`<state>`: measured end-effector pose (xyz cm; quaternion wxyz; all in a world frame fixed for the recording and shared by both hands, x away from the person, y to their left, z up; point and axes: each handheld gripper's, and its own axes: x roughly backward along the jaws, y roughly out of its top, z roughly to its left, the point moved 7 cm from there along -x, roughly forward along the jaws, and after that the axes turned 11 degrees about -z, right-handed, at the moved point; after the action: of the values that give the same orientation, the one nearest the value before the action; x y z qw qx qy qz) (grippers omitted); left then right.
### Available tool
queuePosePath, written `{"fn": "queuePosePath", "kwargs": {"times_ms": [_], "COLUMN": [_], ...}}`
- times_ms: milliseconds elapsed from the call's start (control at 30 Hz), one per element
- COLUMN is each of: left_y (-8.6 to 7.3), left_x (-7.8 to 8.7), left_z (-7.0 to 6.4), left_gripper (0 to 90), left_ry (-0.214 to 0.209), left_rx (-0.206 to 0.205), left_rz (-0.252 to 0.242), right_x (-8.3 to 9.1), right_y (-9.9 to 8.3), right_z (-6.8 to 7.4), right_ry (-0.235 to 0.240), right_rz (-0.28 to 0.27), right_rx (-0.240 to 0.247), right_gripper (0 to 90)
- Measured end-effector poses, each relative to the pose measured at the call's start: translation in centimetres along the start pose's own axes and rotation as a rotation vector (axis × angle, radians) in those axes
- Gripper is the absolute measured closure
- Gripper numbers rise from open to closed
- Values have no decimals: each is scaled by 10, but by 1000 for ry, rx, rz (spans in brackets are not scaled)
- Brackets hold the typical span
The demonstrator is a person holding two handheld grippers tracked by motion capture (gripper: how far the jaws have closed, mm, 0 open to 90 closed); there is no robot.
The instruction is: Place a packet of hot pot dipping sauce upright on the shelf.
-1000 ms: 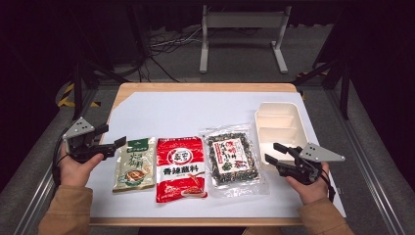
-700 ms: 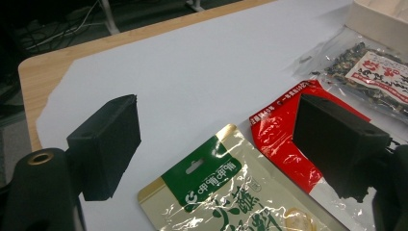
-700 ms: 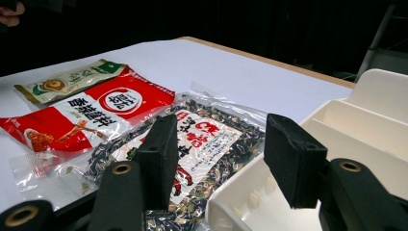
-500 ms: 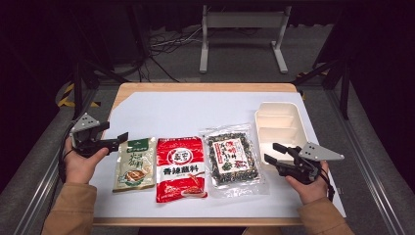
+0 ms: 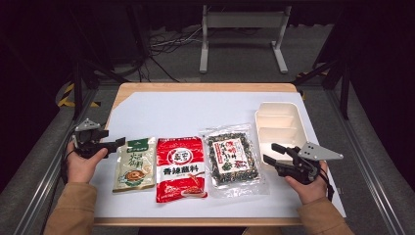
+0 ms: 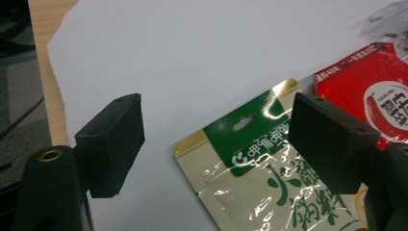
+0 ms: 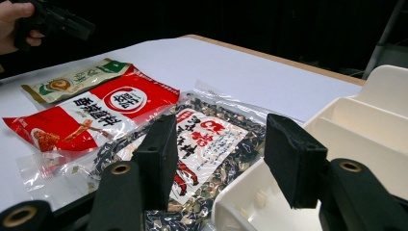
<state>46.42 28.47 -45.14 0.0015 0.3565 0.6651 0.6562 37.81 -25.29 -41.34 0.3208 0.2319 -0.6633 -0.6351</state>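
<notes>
Left gripper (image 6: 216, 144) wide over green-topped pouch (image 6: 260, 178); red packet (image 5: 180, 168) reads 香辣脆料 — right gripper (image 7: 219, 154) wide.

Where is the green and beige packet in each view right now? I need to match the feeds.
High view: the green and beige packet lies leftmost of the three packets, just right of the left gripper.
Left gripper view: lower centre to right, its green header between the open jaws.
Right gripper view: far upper left, beyond the red packet.
Shared landmark: the red packet lies beside it in every view.
</notes>
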Motion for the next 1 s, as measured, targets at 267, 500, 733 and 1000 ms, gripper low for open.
{"fn": "queuePosePath", "kwargs": {"times_ms": [267,500,733,1000], "left_y": [-17,-25,-31,-37], "left_x": [-8,-17,-27,-34], "left_z": [15,15,10,5], "left_gripper": [194,172,151,139], "left_ry": [29,1,-20,-49], "left_rx": [91,117,100,107], "left_rz": [49,71,113,159], "right_x": [1,0,0,1], "right_y": [0,0,0,0], "right_z": [-1,0,-1,-1], "right_ry": [2,2,2,-1], "right_rz": [-3,3,-1,-1], "right_rx": [-9,-9,-11,-10], "right_gripper": [463,462,460,459]}}
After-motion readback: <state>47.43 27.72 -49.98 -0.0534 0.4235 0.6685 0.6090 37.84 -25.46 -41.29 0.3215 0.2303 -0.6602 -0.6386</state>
